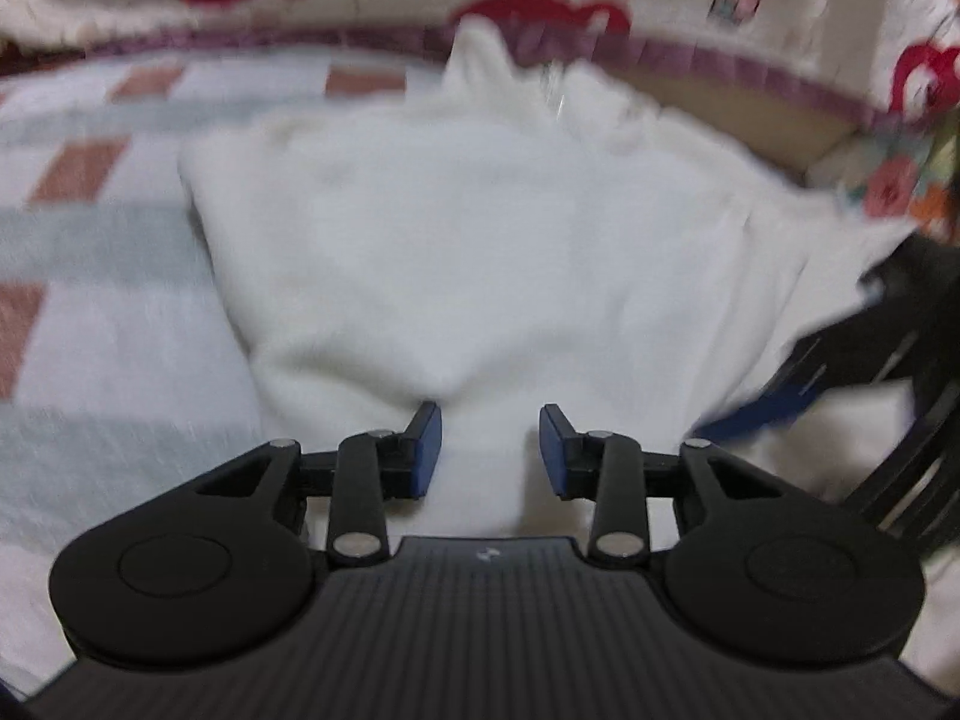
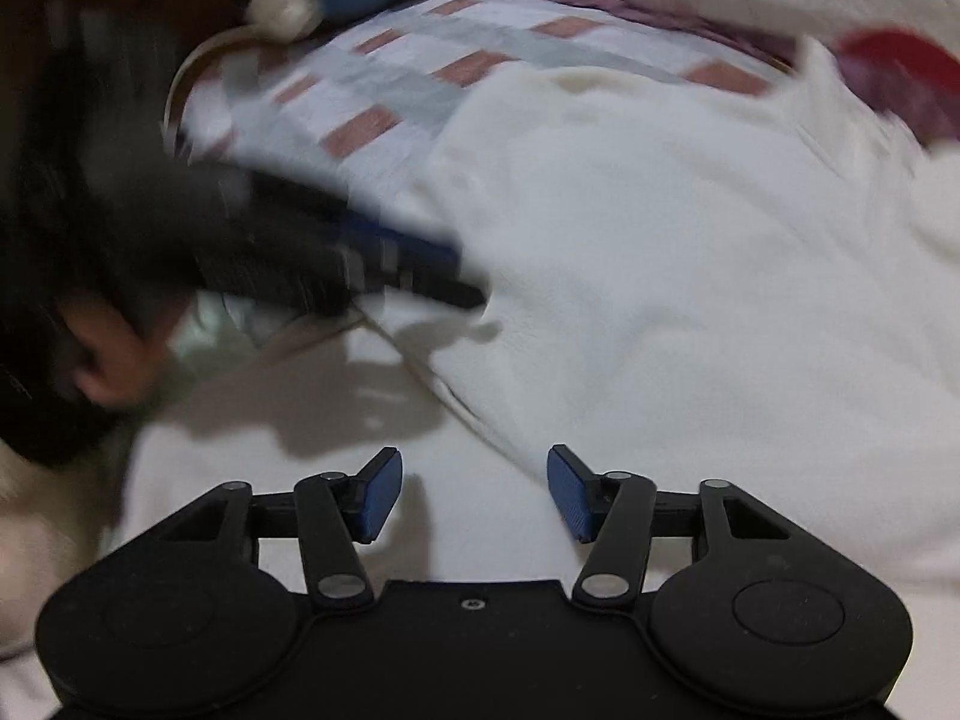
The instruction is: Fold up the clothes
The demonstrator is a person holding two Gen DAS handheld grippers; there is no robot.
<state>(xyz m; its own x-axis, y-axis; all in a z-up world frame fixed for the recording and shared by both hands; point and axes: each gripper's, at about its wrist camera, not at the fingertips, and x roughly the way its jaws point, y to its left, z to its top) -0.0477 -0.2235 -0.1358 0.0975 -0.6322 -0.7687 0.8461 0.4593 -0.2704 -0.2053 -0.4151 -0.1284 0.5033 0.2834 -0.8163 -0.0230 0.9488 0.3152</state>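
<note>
A white garment (image 1: 456, 240) lies partly folded and rumpled on the bed, and it fills most of the right wrist view (image 2: 660, 240). My left gripper (image 1: 489, 414) is open at its near edge. A ridge of the white cloth runs between the blue pads (image 1: 429, 450), which do not press on it. My right gripper (image 2: 474, 456) is open low over the cloth's near part, with nothing pinched. Each gripper shows blurred in the other's view: the right one (image 1: 780, 396) at the right edge, the left one (image 2: 408, 264) at the left, held by a hand (image 2: 114, 354).
The garment rests on a checked bed cover (image 1: 90, 240) of pale blue, white and brown squares (image 2: 408, 78). A cream blanket with red shapes (image 1: 360, 6) and a purple border lies along the far side. A soft toy (image 2: 288, 0) and patterned fabric (image 1: 894, 186) sit at the bed's corners.
</note>
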